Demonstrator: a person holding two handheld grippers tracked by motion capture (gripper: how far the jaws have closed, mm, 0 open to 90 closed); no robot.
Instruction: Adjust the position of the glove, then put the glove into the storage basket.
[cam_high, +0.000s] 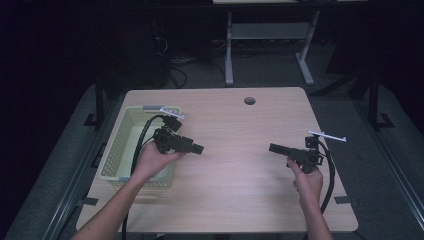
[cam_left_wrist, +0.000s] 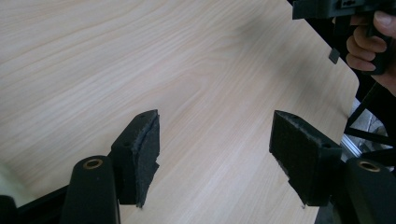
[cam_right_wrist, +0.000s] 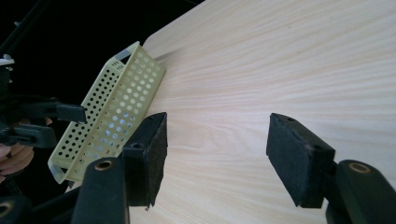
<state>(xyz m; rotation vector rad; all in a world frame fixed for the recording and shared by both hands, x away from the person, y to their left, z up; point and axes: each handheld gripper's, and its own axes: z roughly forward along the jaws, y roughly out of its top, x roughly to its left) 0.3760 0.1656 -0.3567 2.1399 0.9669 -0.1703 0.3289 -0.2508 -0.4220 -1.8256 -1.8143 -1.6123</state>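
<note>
Both grippers hover over a light wooden table (cam_high: 235, 125), each held in a hand and pointing toward the other. In the high view, my left gripper (cam_high: 199, 148) sits just right of a pale yellow perforated basket (cam_high: 112, 150). Its jaws stand wide apart in the left gripper view (cam_left_wrist: 215, 128), with bare tabletop between them. My right gripper (cam_high: 272, 147) is toward the table's right side. Seen in the right gripper view (cam_right_wrist: 217, 128), it is open too and holds nothing. The basket (cam_right_wrist: 116, 107) lies beyond its left pad (cam_right_wrist: 152, 154).
A round cable hole (cam_high: 249, 100) is near the table's far edge. The basket stands at the left edge, its inside looking bare. A second desk's white legs (cam_high: 229, 50) stand on the dark floor behind. A black cable trails from each gripper.
</note>
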